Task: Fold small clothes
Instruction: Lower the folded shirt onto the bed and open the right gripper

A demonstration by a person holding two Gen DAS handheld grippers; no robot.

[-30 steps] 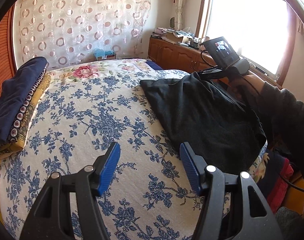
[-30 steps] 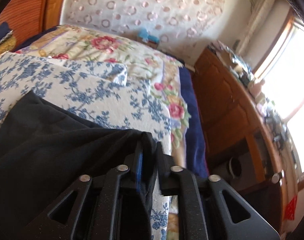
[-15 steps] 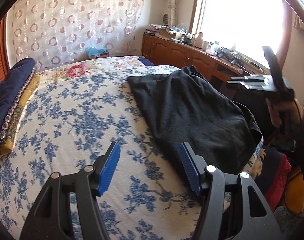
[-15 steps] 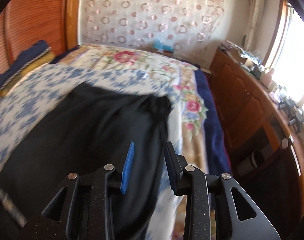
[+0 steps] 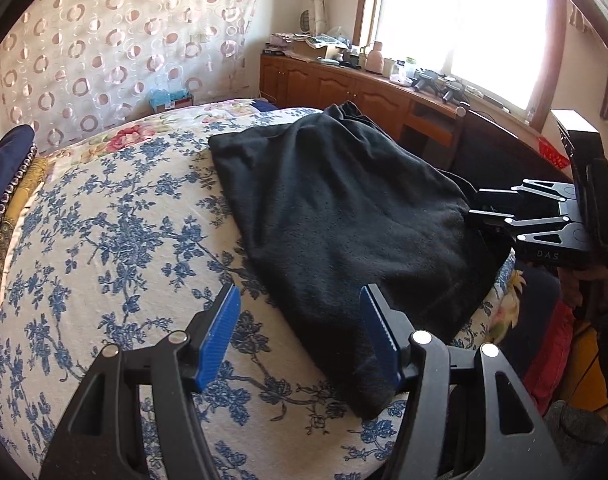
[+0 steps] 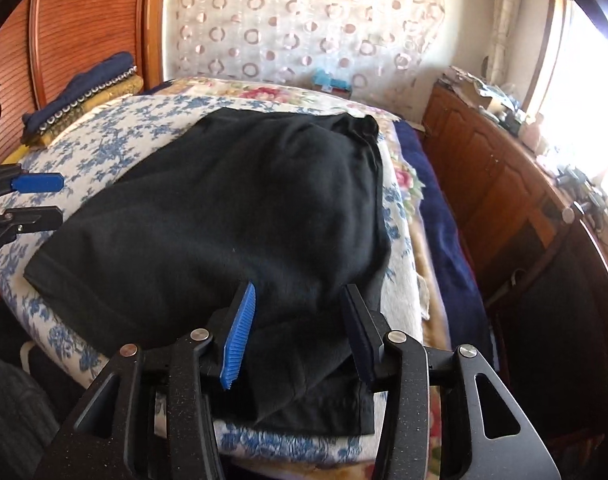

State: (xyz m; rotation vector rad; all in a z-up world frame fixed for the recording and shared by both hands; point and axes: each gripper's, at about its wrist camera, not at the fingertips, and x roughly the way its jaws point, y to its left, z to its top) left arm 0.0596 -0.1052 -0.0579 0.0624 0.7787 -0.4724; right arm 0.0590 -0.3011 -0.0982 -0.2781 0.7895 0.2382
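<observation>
A black garment [image 5: 336, 216] lies spread on the bed's right side, over the blue-flowered sheet [image 5: 115, 248]. It also shows in the right wrist view [image 6: 239, 216], reaching the near bed edge. My left gripper [image 5: 299, 332] is open and empty, just above the garment's near left corner. My right gripper [image 6: 295, 328] is open and empty, over the garment's near right part. The right gripper shows in the left wrist view [image 5: 480, 212] at the garment's right edge. The left gripper's fingertips [image 6: 39, 184] show at the far left of the right wrist view.
Folded navy and yellow cloths [image 5: 3, 200] are stacked at the bed's left side by the wooden headboard [image 6: 63, 40]. A wooden cabinet [image 5: 344, 84] with clutter runs under the window to the right. Dark and red clothes [image 5: 552, 352] lie beside the bed.
My right gripper let go of the garment's far corner, opened wider and pulled back to the near right edge. The garment now lies flat. My left gripper stayed open.
</observation>
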